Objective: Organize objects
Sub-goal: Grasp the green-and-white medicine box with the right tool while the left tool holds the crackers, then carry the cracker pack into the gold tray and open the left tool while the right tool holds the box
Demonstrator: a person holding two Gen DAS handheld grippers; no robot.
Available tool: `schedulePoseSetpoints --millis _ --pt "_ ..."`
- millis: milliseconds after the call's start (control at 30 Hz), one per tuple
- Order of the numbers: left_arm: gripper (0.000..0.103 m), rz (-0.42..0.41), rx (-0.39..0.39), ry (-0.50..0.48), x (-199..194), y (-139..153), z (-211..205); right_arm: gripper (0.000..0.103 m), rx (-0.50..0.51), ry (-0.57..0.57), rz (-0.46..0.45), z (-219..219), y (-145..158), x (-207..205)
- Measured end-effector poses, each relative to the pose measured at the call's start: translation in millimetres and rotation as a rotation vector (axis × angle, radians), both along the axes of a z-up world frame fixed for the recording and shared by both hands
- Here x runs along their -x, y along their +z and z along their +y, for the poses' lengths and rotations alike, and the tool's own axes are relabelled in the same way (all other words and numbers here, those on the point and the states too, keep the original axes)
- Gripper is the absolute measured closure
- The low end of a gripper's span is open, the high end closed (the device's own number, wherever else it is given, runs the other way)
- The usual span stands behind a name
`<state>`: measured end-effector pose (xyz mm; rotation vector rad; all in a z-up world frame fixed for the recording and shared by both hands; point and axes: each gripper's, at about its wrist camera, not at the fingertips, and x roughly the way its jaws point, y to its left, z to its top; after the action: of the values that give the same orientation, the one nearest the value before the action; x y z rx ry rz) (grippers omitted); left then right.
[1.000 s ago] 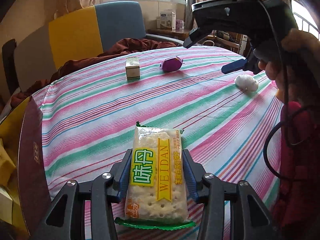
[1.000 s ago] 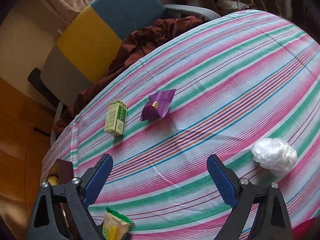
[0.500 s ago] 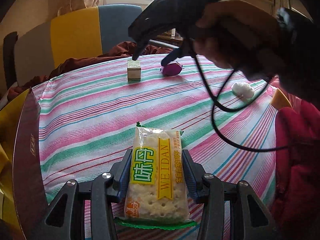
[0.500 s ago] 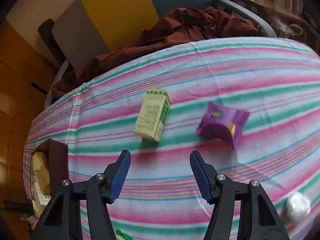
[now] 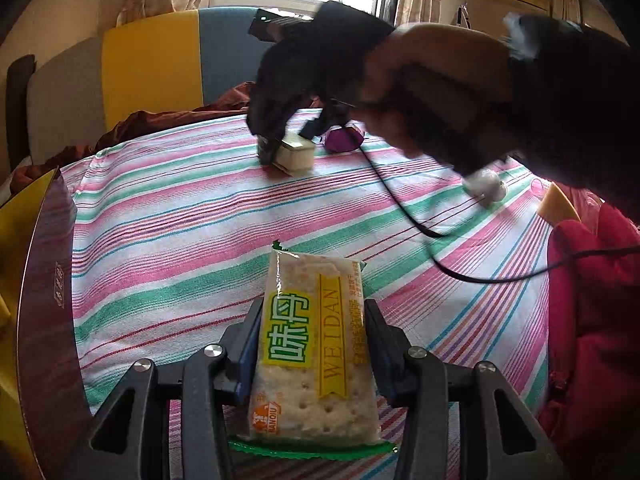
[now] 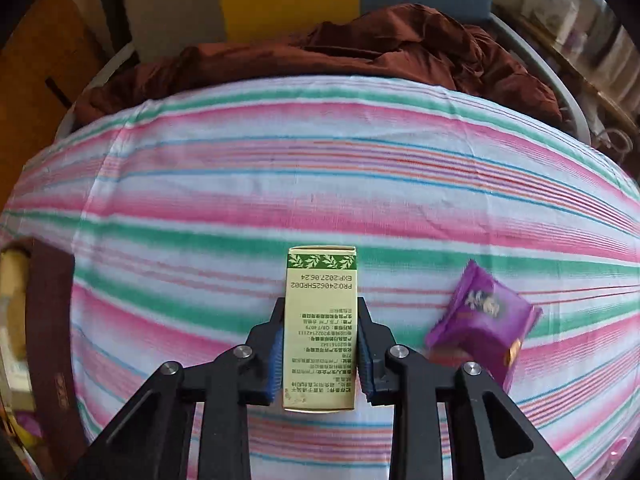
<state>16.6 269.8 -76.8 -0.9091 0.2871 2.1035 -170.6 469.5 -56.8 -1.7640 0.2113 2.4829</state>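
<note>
My left gripper (image 5: 314, 356) is shut on a cracker packet (image 5: 314, 344) with green and yellow labels, held just above the striped tablecloth. At the far side of the table my right gripper (image 6: 320, 354) is shut on a small pale green box (image 6: 320, 328) that lies on the cloth; its blue pads press both long sides. From the left wrist view the same box (image 5: 294, 155) shows under the right gripper (image 5: 280, 148) and the person's hand (image 5: 420, 88). A purple snack pouch (image 6: 484, 320) lies just right of the box.
A dark red open carton (image 5: 44, 300) stands at the table's left edge with items inside. A white plastic wad (image 5: 484, 186) lies at the right. A brown cloth (image 6: 360, 56) drapes over the chair behind the table. A black cable (image 5: 440, 232) trails across the cloth.
The right gripper swung left across the table, came down over the green box and closed on it. The left gripper kept still with the cracker packet.
</note>
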Motion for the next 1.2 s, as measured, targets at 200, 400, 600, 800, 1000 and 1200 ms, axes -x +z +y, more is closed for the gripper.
schedulePoseSetpoints --millis 200,400,600,800,1000,1200 --pt "0.056 0.006 0.005 0.001 -0.3 0.1 0.6 0.073 0.003 0.021 -0.053 -2.0 -1.5 -71.1" --pt "0.056 0.013 0.013 0.002 1.3 -0.4 -1.3 0.073 0.029 -0.030 -0.034 -2.2 -2.7 -114.2" --pt "0.056 0.032 0.031 0.006 -2.4 -1.8 5.4 0.072 0.011 -0.038 0.007 -6.7 -5.2 -120.9" --pt "0.056 0.049 0.059 0.011 -5.7 -1.9 10.3 0.072 -0.007 -0.007 0.020 -4.3 -4.9 -118.8" --pt "0.056 0.060 0.087 0.028 -8.5 1.0 14.1 0.072 -0.040 0.015 0.028 -7.1 -4.4 -118.7" --pt "0.057 0.063 0.088 0.077 -13.5 13.9 3.8 0.072 -0.056 0.024 0.034 -9.9 -4.0 -119.7"
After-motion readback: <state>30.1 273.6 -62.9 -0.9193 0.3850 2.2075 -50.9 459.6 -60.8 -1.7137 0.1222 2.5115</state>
